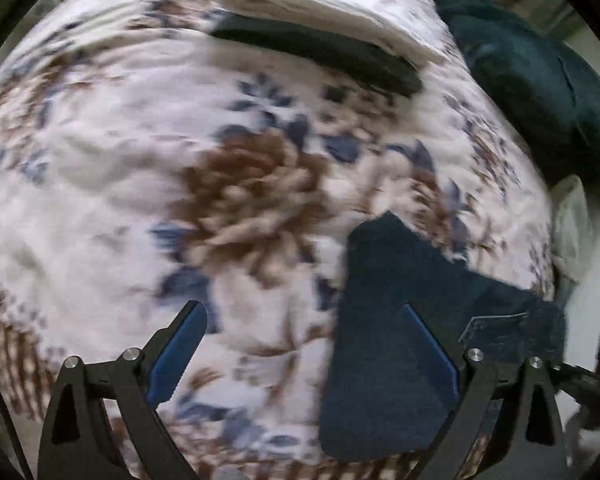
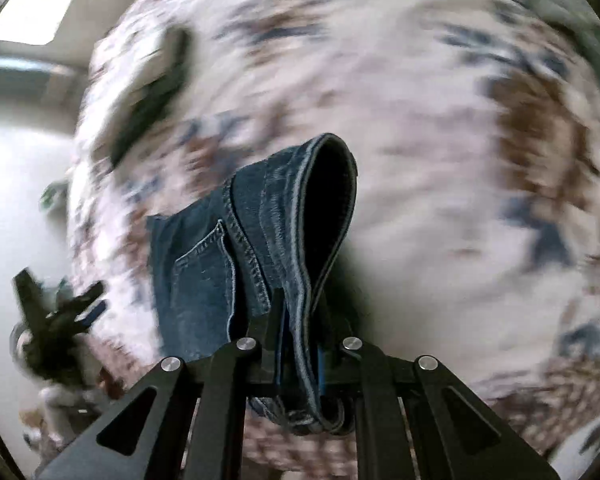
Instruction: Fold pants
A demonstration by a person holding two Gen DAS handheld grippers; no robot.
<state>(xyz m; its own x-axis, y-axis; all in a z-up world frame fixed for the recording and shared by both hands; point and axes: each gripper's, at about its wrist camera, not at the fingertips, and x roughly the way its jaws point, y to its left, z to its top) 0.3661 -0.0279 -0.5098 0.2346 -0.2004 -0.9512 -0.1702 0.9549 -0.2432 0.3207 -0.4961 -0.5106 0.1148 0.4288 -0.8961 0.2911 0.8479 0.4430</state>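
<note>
Dark blue jeans [image 2: 220, 264] hang over a floral bedspread [image 2: 420, 220]. My right gripper [image 2: 300, 308] is shut on the jeans' waistband, which loops up above the fingers with a back pocket showing to the left. In the left wrist view the jeans [image 1: 384, 340] are a dark blue slab at the lower right, behind the right finger. My left gripper [image 1: 304, 316] is open and empty over the floral bedspread [image 1: 140, 160]. It also shows blurred at the left edge of the right wrist view [image 2: 60, 320].
A dark folded garment [image 1: 320, 52] lies under a white folded one [image 1: 328, 16] at the far side of the bed. A dark teal cloth heap [image 1: 532, 80] lies at the bed's right edge. Pale floor [image 2: 16, 200] lies beyond the bed.
</note>
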